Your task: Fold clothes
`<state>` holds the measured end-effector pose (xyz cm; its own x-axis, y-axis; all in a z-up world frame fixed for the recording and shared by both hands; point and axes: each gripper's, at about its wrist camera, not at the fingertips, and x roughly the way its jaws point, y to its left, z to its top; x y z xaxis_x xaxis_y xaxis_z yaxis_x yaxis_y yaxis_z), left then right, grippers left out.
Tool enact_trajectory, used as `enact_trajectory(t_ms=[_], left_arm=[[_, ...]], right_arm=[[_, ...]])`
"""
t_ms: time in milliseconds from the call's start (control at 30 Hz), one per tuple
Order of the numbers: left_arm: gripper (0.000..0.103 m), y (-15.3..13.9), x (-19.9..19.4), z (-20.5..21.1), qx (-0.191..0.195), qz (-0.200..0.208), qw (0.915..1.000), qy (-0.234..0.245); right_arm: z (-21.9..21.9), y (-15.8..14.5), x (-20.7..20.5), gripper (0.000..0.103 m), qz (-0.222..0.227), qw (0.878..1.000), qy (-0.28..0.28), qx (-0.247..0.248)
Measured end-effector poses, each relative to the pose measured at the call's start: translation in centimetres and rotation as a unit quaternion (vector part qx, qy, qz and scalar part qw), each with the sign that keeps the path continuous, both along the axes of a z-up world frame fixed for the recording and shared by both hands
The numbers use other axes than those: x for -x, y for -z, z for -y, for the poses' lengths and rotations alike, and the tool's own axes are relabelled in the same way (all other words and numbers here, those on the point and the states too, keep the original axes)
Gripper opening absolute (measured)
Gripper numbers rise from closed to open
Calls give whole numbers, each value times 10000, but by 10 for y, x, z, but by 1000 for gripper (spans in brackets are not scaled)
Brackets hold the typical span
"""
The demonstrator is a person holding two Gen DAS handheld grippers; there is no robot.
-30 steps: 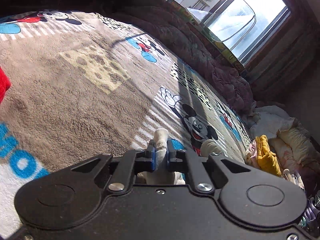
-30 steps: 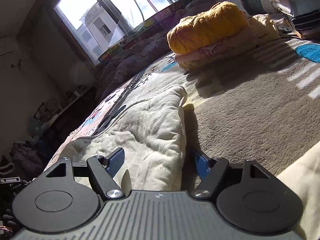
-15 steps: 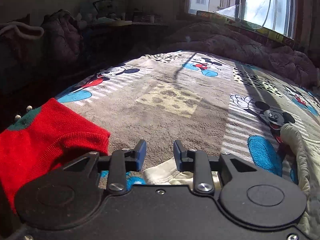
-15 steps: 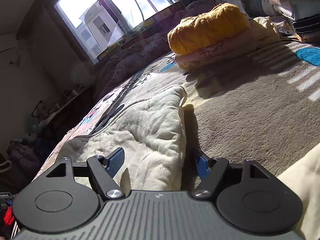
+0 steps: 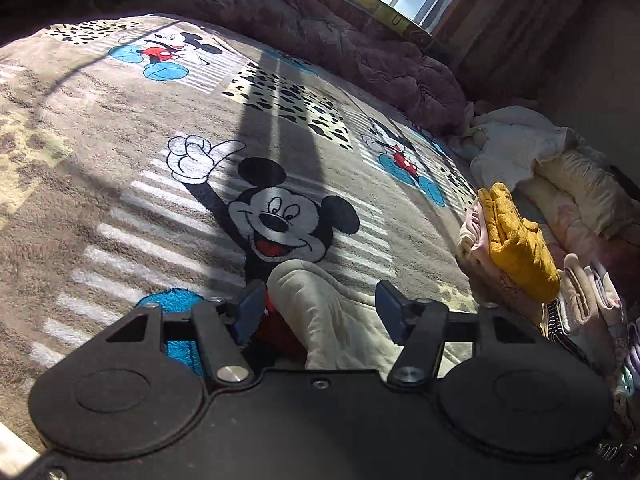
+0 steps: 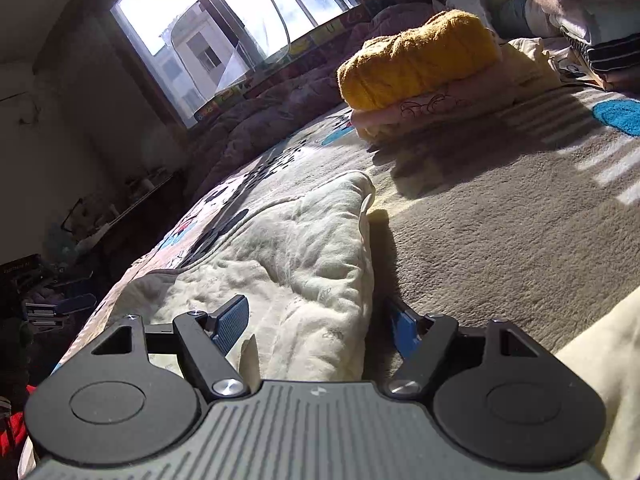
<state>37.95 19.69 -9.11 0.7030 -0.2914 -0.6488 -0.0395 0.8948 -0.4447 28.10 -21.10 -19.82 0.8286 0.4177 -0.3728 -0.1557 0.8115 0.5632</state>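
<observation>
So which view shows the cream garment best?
The right wrist view: the cream garment lies spread along the blanket, most of its quilted surface lit. The left wrist view shows only one rounded end of it, partly behind the open left gripper.

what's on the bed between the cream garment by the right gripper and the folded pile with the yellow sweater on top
Nothing: in the right wrist view only bare blanket lies between the cream garment and the folded pile.

Home bedroom, bed under a Mickey Mouse fleece blanket (image 5: 120, 184), quilted maroon comforter (image 5: 320, 28) bunched beyond the blanket below a sunlit window (image 6: 224, 20), folded clothes stack (image 6: 424, 80) on the blanket
</observation>
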Motion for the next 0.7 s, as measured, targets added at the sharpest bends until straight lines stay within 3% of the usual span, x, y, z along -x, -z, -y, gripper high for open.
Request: enact_trajectory(t_ms=[100, 133, 167, 233, 267, 300, 367, 400, 433, 500, 533, 567, 600, 633, 667, 700], left_arm=[[60, 15, -40, 13, -279, -700, 9967, 315], [48, 20, -45, 16, -348, -759, 9955, 455], [37, 23, -48, 19, -436, -741, 9946, 583], [13, 16, -32, 17, -19, 68, 9920, 1259], [13, 11, -22, 14, 261, 565, 9845, 1641], [13, 7, -10, 10, 620, 1169, 9698, 2049], [13, 5, 16, -4, 1245, 2203, 9334, 2543], [13, 6, 24, -12, 1619, 2510, 9148, 2719], [13, 10, 21, -18, 1805, 2465, 9140, 2670], [15, 21, 4, -26, 1868, 2060, 9326, 2302], [19, 32, -12, -30, 1671, 1465, 9569, 1868], [19, 45, -32, -33, 1314, 611, 9814, 1259], [24, 54, -44, -35, 1007, 86, 9904, 948], [28, 60, -51, -36, 736, -227, 9936, 831], [31, 57, -51, -37, 638, -250, 9947, 765], [46, 48, -45, -37, 437, -91, 9968, 661]], right_arm=[[2, 2, 0, 73, 35, 10000, -12, -78], [3, 2, 0, 73, 44, 9999, -15, -104], [3, 2, 0, 73, 52, 9999, -18, -126], [5, 3, 0, 73, 68, 9998, -25, -169], [5, 3, 0, 74, 76, 9998, -28, -190], [6, 3, 1, 74, 83, 9997, -32, -211], [7, 3, 1, 74, 102, 9997, -31, -233], [7, 3, 1, 74, 107, 9996, -32, -241], [7, 4, 2, 74, 115, 9996, -32, -249], [8, 4, 2, 74, 126, 9996, -35, -266], [8, 4, 2, 74, 130, 9995, -37, -274], [8, 4, 3, 74, 131, 9995, -37, -276], [7, 4, 3, 74, 130, 9995, -36, -274], [7, 4, 3, 74, 129, 9995, -35, -272], [7, 4, 3, 74, 128, 9995, -34, -271], [7, 4, 2, 74, 128, 9995, -33, -270]])
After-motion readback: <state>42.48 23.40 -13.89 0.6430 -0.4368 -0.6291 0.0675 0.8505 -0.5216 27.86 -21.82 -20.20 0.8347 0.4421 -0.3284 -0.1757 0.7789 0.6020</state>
